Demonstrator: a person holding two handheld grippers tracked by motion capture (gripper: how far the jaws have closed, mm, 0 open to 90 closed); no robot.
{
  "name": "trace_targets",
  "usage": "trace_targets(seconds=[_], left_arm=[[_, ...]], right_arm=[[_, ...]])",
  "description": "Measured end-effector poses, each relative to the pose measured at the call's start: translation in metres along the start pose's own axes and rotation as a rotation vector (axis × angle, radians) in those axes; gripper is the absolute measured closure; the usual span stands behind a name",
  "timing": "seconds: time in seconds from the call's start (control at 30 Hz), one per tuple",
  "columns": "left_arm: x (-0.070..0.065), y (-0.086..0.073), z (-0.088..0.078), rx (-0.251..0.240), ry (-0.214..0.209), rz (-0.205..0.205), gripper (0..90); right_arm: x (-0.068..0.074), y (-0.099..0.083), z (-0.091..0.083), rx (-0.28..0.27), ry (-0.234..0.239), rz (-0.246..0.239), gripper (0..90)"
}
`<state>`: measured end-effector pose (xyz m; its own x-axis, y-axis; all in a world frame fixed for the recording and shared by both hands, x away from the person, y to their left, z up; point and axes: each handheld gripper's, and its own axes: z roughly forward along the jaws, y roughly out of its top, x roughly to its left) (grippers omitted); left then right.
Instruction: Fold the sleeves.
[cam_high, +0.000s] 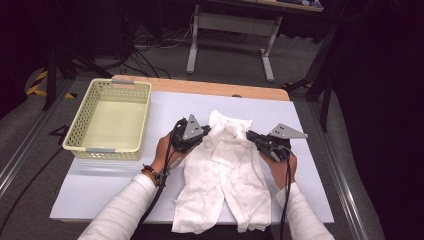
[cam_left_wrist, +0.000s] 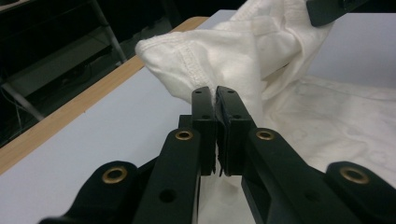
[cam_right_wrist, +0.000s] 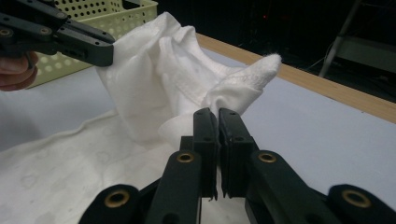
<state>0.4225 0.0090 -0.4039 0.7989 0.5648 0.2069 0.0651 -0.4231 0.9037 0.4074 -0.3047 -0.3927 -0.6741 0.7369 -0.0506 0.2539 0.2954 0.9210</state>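
— Where does the garment (cam_high: 222, 172) lie from the two tools?

— Between them at its far end. The left tool (cam_high: 204, 131) and the right tool (cam_high: 251, 135) each pinch one side of that far end, which is raised off the worktop (cam_high: 100, 175). The rest trails back toward the person, so the long axis runs from far to near, roughly down the middle of the white sheet.

— Are the jaws closed?

— Yes. In the left gripper view the left tool (cam_left_wrist: 216, 95) has its jaws pressed together with a thin fold of cloth caught between them. The right tool (cam_right_wrist: 218, 116) does the same in its own view, next to a stitched edge.

— Which hand is nearer?

— Neither; both are on it, about level, one each side.

— And the basket (cam_high: 111, 120)?

— Empty, off to the left and apart from the cloth. The left hand is closer to it.

— How does the garment look?

— White, thin, soft, with seams and a faint pattern. The near part lies flat but rumpled; the lifted part bunches into folds. I would judge it limp and likely to sag.
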Motion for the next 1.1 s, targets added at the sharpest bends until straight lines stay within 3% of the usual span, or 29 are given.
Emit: trace_targets(seconds=[0.07,0.23,0.27,0.47,0.7,0.8,0.9,1.0,1.1], left_arm=[[-0.004,-0.003,-0.007,-0.012,-0.025,0.006,86.4],[-0.016,-0.01,-0.02,-0.016,-0.034,0.036,86.3],[-0.023,-0.015,-0.027,-0.021,-0.059,0.037,86.3],[-0.041,-0.026,-0.043,-0.02,-0.111,0.07,86.0],[-0.065,-0.045,-0.057,0.052,-0.168,0.155,85.5],[-0.072,-0.053,-0.062,0.093,-0.179,0.163,85.2],[-0.076,-0.062,-0.065,0.134,-0.182,0.159,84.4],[-0.076,-0.067,-0.068,0.155,-0.176,0.15,82.4],[-0.072,-0.07,-0.074,0.153,-0.164,0.115,80.1]], right_arm=[[0.004,-0.006,-0.009,-0.011,0.02,0.0,86.6],[0.016,-0.015,-0.027,-0.016,0.066,-0.03,86.3],[0.019,-0.017,-0.033,-0.016,0.075,-0.044,86.3],[0.032,-0.031,-0.049,-0.007,0.117,-0.069,85.9],[0.05,-0.053,-0.062,0.06,0.157,-0.11,84.7],[0.058,-0.064,-0.065,0.111,0.146,-0.137,83.1],[0.064,-0.073,-0.07,0.152,0.132,-0.13,78.9],[0.066,-0.079,-0.074,0.173,0.11,-0.127,73.9],[0.065,-0.077,-0.077,0.174,0.068,-0.128,73.8]])
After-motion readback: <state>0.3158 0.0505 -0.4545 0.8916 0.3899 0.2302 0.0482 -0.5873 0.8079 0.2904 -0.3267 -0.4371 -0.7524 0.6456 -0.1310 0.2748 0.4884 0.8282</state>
